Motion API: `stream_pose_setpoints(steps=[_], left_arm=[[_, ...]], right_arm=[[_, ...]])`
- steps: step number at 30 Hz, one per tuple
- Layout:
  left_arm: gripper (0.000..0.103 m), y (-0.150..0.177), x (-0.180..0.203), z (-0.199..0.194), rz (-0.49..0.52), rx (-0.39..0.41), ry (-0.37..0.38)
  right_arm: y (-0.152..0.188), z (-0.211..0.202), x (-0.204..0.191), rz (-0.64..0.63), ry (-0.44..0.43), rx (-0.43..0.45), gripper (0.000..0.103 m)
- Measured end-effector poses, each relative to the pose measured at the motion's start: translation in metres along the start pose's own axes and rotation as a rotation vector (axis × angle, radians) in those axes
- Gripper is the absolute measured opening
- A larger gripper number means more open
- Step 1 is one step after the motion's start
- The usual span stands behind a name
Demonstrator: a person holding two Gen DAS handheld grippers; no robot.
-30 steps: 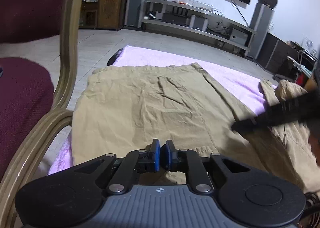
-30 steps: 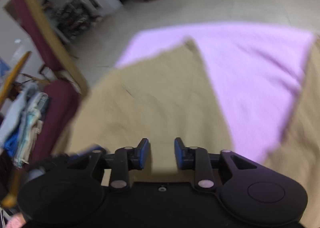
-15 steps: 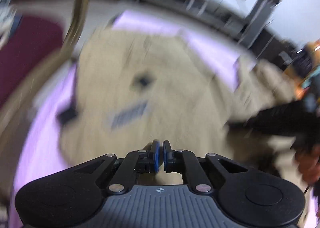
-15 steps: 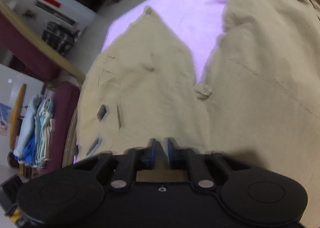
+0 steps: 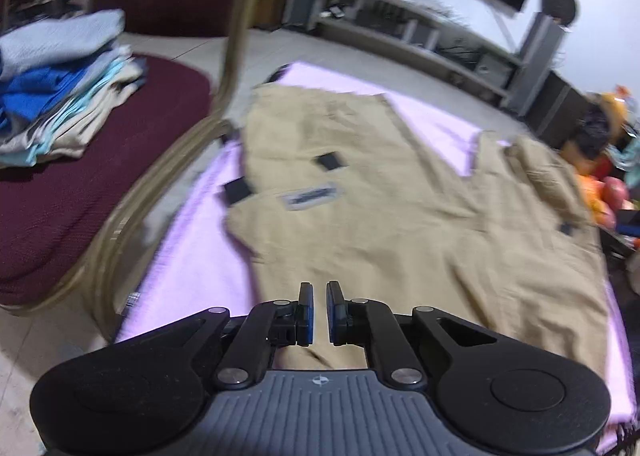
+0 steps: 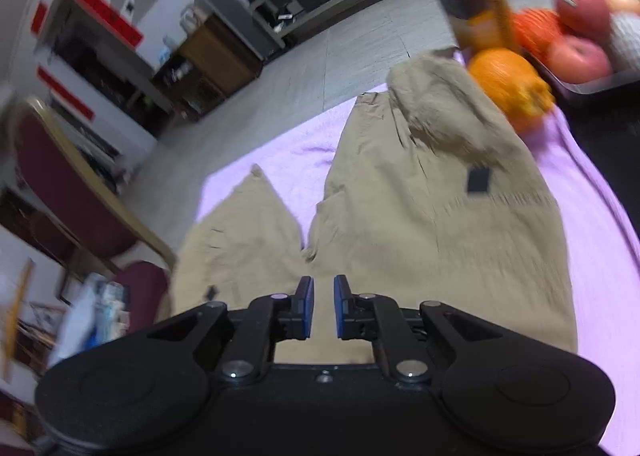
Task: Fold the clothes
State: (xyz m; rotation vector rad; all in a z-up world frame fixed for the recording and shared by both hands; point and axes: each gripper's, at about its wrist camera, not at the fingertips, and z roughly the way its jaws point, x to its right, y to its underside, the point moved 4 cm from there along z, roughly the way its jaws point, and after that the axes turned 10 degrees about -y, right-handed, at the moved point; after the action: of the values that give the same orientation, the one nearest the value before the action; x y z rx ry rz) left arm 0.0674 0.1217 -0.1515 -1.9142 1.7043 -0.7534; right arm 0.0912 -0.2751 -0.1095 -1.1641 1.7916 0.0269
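- Khaki trousers [image 5: 400, 223] lie spread on the purple cloth [image 5: 192, 256], legs splayed toward 12 o'clock, a V of cloth showing between them [image 6: 296, 191]; waist end at 6, under your grippers.
- Thin, soft, wrinkly fabric: light and floppy, so it will likely sag and drag. Pinch at the waistband corners or a leg hem, not mid-panel.
- Left gripper [image 5: 318, 314]: jaws nearly closed, a narrow gap, nothing visibly between them.
- Right gripper [image 6: 322, 312]: jaws slightly apart, nothing visibly held, hovering over the waist.
- Stack of clothes [image 5: 60, 87] on the maroon chair [image 5: 80, 191] at 9 o'clock.
- Fruit [image 6: 508, 83] at 2 o'clock, near the right leg's end.
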Motion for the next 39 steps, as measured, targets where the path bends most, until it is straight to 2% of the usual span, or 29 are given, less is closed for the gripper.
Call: stream_pose_setpoints(steps=[2, 4, 7, 9, 13, 15, 16, 17, 19, 22, 26, 28, 30, 33, 36, 39], left_arm=[[0.008, 0.003, 0.017, -0.008, 0.019, -0.003, 0.049], [0.008, 0.010, 0.039, -0.006, 0.044, -0.033, 0.090], [0.008, 0.028, 0.078, 0.005, 0.097, -0.096, 0.147], [0.008, 0.045, 0.109, 0.020, 0.154, -0.143, 0.165], [0.009, 0.062, 0.154, 0.048, 0.275, -0.160, 0.120], [0.015, 0.064, 0.165, 0.057, 0.337, -0.168, 0.072], [0.015, 0.061, 0.169, 0.056, 0.348, -0.161, 0.074], [0.015, 0.055, 0.174, 0.053, 0.349, -0.148, 0.091], [0.013, 0.043, 0.183, 0.047, 0.349, -0.123, 0.125], [0.010, 0.025, 0.197, 0.037, 0.350, -0.084, 0.176], [0.010, 0.001, 0.215, 0.024, 0.351, -0.032, 0.243], [0.010, -0.009, 0.228, 0.021, 0.353, -0.016, 0.280], [0.010, -0.010, 0.251, 0.034, 0.366, -0.039, 0.304], [0.010, 0.004, 0.283, 0.071, 0.392, -0.112, 0.300], [0.010, 0.021, 0.309, 0.107, 0.415, -0.178, 0.314], [0.011, 0.029, 0.325, 0.116, 0.472, -0.164, 0.294]], right_arm=[[0.009, -0.017, 0.013, 0.061, -0.042, 0.013, 0.013], [0.022, -0.028, 0.028, 0.110, -0.049, 0.022, 0.018], [0.041, -0.016, 0.061, 0.179, -0.015, -0.018, 0.022], [0.054, 0.002, 0.080, 0.235, -0.022, -0.058, 0.023], [0.074, 0.042, 0.106, 0.323, -0.081, -0.130, 0.023], [0.077, 0.054, 0.116, 0.348, -0.096, -0.146, 0.022], [0.074, 0.052, 0.122, 0.345, -0.082, -0.135, 0.020], [0.071, 0.050, 0.127, 0.342, -0.067, -0.124, 0.012], [0.064, 0.043, 0.138, 0.331, -0.027, -0.095, 0.010], [0.032, 0.005, 0.136, 0.202, 0.101, -0.011, 0.016], [-0.014, -0.040, 0.110, 0.033, 0.115, 0.035, 0.016], [-0.036, -0.060, 0.094, -0.068, 0.126, 0.062, 0.020], [-0.058, -0.076, 0.080, -0.163, 0.136, 0.085, 0.031], [-0.078, -0.062, 0.092, -0.203, 0.181, 0.083, 0.033], [-0.084, -0.032, 0.121, -0.141, 0.178, 0.056, 0.033], [-0.087, -0.004, 0.149, -0.078, 0.169, 0.045, 0.033]])
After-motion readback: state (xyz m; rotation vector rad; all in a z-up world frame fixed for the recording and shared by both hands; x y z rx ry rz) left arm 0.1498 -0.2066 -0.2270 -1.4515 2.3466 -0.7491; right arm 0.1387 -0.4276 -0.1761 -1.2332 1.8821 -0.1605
